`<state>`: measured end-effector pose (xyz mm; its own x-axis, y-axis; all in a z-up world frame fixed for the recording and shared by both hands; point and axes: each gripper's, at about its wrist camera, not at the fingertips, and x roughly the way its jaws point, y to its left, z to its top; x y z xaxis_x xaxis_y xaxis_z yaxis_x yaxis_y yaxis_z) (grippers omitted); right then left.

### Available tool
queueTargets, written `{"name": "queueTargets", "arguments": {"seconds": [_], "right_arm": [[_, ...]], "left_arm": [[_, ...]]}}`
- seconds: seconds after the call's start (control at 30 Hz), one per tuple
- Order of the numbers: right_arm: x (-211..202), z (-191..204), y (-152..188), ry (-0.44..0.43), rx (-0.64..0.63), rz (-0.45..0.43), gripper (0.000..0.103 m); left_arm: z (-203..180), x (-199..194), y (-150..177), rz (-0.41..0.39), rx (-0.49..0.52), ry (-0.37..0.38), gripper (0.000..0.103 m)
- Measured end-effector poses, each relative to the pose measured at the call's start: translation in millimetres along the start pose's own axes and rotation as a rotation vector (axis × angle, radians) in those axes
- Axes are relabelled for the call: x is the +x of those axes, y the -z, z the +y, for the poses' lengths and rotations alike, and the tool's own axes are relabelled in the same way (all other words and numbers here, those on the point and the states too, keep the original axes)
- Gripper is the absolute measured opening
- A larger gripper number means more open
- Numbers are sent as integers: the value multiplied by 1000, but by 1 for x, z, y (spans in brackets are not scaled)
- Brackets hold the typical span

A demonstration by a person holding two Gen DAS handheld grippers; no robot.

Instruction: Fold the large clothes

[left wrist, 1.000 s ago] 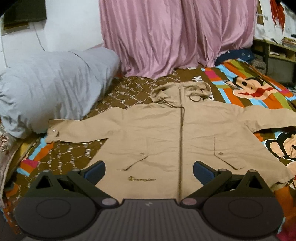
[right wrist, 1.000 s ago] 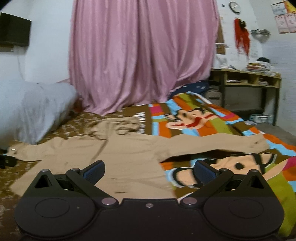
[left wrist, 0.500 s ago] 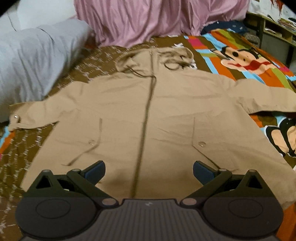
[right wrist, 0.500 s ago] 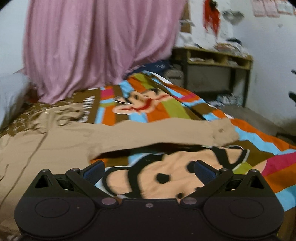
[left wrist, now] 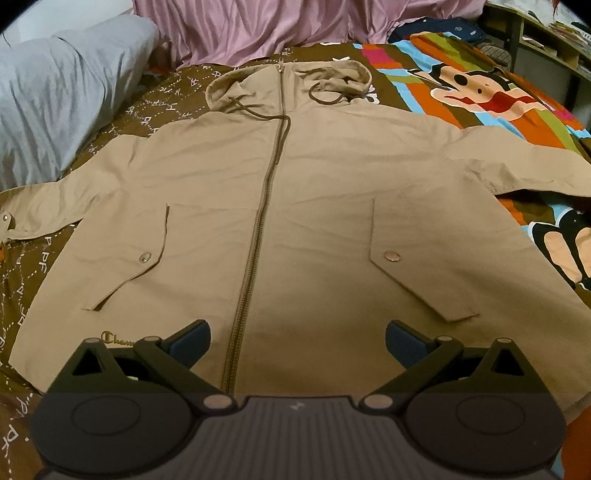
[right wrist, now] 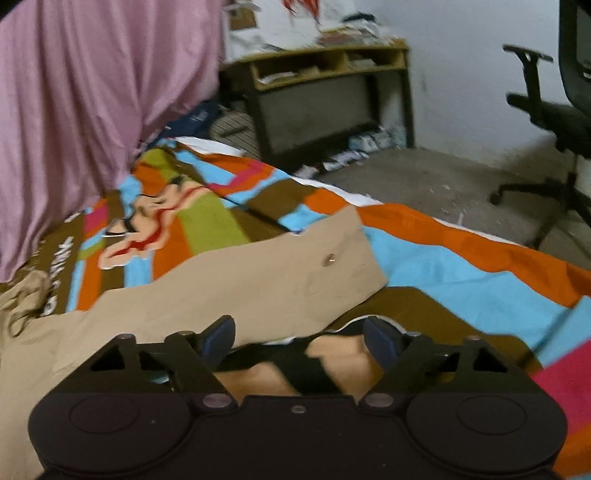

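Observation:
A tan hooded jacket (left wrist: 314,192) lies flat, front up and zipped, on a colourful bedspread (left wrist: 480,92), both sleeves spread out. My left gripper (left wrist: 297,341) is open and empty, hovering over the jacket's lower hem near the zipper. The right wrist view shows the jacket's right sleeve (right wrist: 258,280) with its cuff and snap pointing right. My right gripper (right wrist: 299,336) is open and empty, just in front of the sleeve's lower edge near the cuff.
A grey pillow (left wrist: 55,103) lies at the left, a pink curtain (left wrist: 277,29) behind the bed. To the right stand a wooden shelf (right wrist: 325,88), bare floor (right wrist: 461,184) and a black office chair (right wrist: 554,110).
The left gripper moved forward and lower over the jacket. The right gripper swung right, from the jacket body toward the right sleeve's cuff. Both stayed open.

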<state>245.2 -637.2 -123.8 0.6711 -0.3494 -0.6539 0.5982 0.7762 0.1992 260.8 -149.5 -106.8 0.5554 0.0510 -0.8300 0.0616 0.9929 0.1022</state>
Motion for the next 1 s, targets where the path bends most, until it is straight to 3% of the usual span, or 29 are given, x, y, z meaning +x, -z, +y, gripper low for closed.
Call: {"name": "queueTargets", "arguments": {"seconds": [0.17, 0.27, 0.37, 0.53, 0.57, 0.67, 0.8, 0.9, 1.0], "right_arm": [[29, -12, -12, 2, 115, 28, 73], [40, -12, -21, 37, 146, 22, 65], [48, -9, -26, 93, 146, 17, 51], [52, -7, -31, 177, 138, -20, 13], [49, -7, -32, 174, 141, -37, 11], [34, 4, -37, 154, 100, -104, 6], [-5, 45, -53, 92, -59, -243, 3], [-39, 90, -63, 2, -186, -341, 2], [-77, 148, -66, -148, -297, -430, 0]], "left_arm": [[2, -2, -2, -6, -3, -11, 103], [6, -4, -3, -13, -15, -19, 103], [10, -7, -4, -20, -25, -24, 103], [20, -16, -7, -42, -51, -28, 103], [23, -18, -8, -48, -58, -27, 103], [33, -23, -11, -69, -77, -23, 103], [50, -31, -16, -104, -103, -22, 103], [69, -38, -22, -145, -134, -31, 103], [91, -47, -28, -185, -171, -47, 103]]}}
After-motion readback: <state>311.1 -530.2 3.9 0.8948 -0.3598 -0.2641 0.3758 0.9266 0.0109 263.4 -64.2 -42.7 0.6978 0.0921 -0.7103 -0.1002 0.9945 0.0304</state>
